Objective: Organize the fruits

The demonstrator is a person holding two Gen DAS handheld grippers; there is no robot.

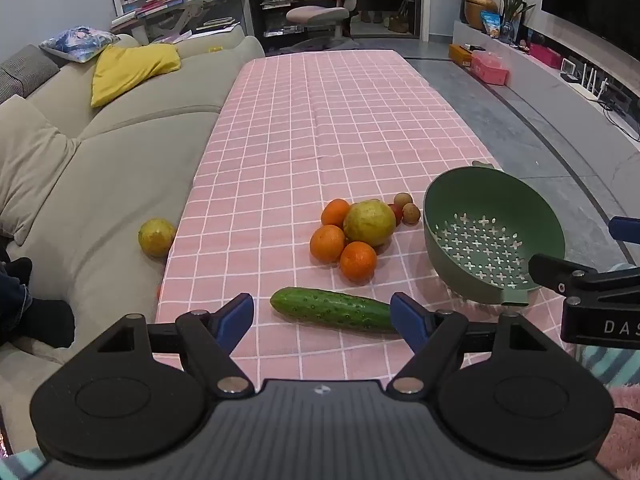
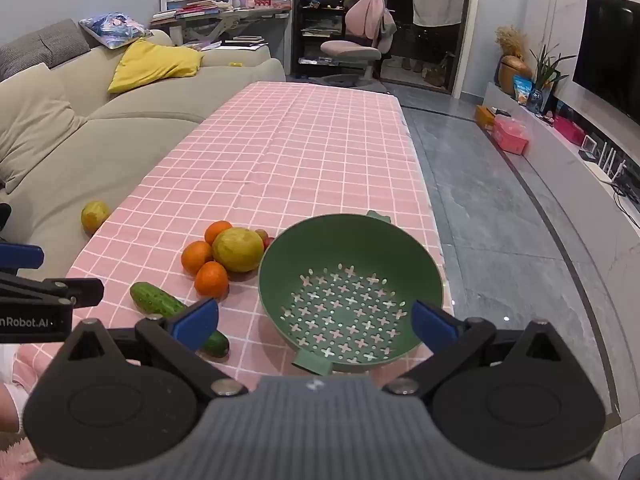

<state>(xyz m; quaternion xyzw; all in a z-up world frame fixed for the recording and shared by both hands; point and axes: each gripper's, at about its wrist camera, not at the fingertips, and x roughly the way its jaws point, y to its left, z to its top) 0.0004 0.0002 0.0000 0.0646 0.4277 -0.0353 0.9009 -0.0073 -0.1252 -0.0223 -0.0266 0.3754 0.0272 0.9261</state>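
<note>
Sitting at tablecloth [image 2: 304, 160] edge: colander [image 2: 350, 292]; beyond, floor [image 2: 500, 240].

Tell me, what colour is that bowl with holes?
Green; the bowl shows best in the right wrist view.

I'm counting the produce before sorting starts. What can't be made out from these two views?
- Small fruits behind the big yellow-green fruit: partly hidden in both views, so count and kind are uncertain.
- Cucumber: middle covered by the right gripper finger in the right wrist view.
- Colander: near rim blocked by the right gripper in the left wrist view.
</note>
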